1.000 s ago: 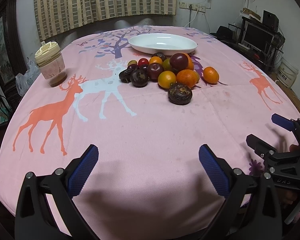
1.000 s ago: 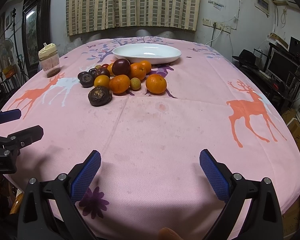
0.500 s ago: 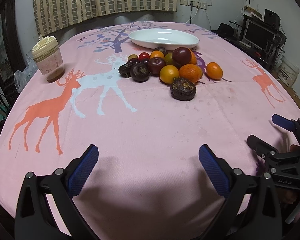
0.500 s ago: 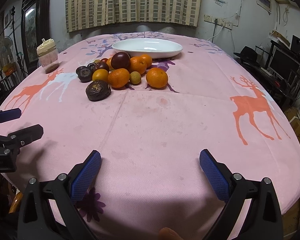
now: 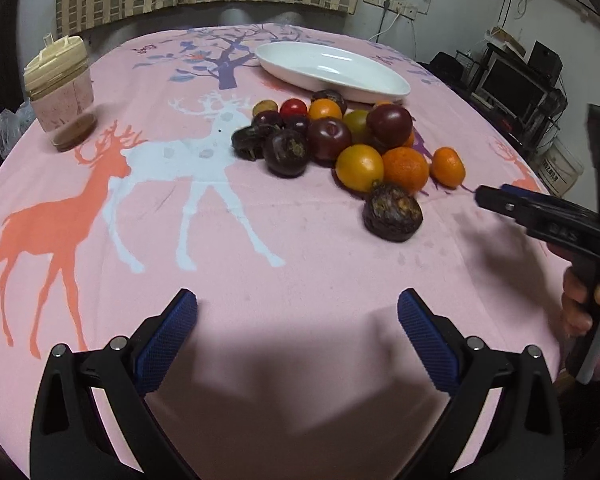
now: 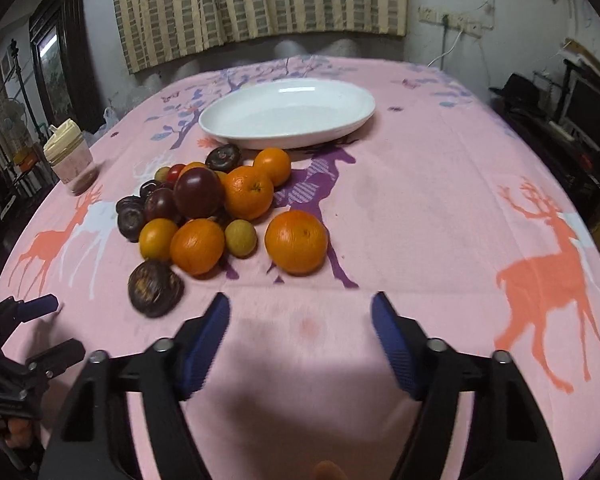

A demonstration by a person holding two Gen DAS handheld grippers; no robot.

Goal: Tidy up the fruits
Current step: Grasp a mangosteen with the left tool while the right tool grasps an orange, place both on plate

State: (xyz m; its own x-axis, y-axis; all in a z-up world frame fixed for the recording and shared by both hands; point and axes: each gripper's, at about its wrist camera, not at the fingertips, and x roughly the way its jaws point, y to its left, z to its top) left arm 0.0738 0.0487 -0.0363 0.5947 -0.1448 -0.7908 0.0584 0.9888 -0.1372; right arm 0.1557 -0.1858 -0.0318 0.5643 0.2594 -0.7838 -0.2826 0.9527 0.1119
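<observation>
A pile of fruit lies on the pink deer tablecloth: oranges, dark plums, small tomatoes and dark wrinkled fruits. A lone orange [image 6: 296,241] sits at the pile's right, just ahead of my right gripper [image 6: 300,330], which is open and empty. A dark wrinkled fruit [image 6: 155,288] lies at the pile's near left; it also shows in the left wrist view [image 5: 393,212]. An empty white oval plate [image 6: 288,114] stands behind the pile. My left gripper [image 5: 298,334] is open and empty, well short of the pile. The right gripper [image 5: 500,200] shows from the side in the left wrist view.
A lidded plastic cup [image 5: 58,94] with brown powder stands at the table's far left. The tablecloth [image 6: 440,200] stretches right of the fruit. Shelves with electronics [image 5: 516,80] stand beyond the table's right edge. Curtains hang behind.
Both grippers have moved forward toward the fruit pile, the right one much further. The right gripper's jaws have narrowed somewhat but remain open.
</observation>
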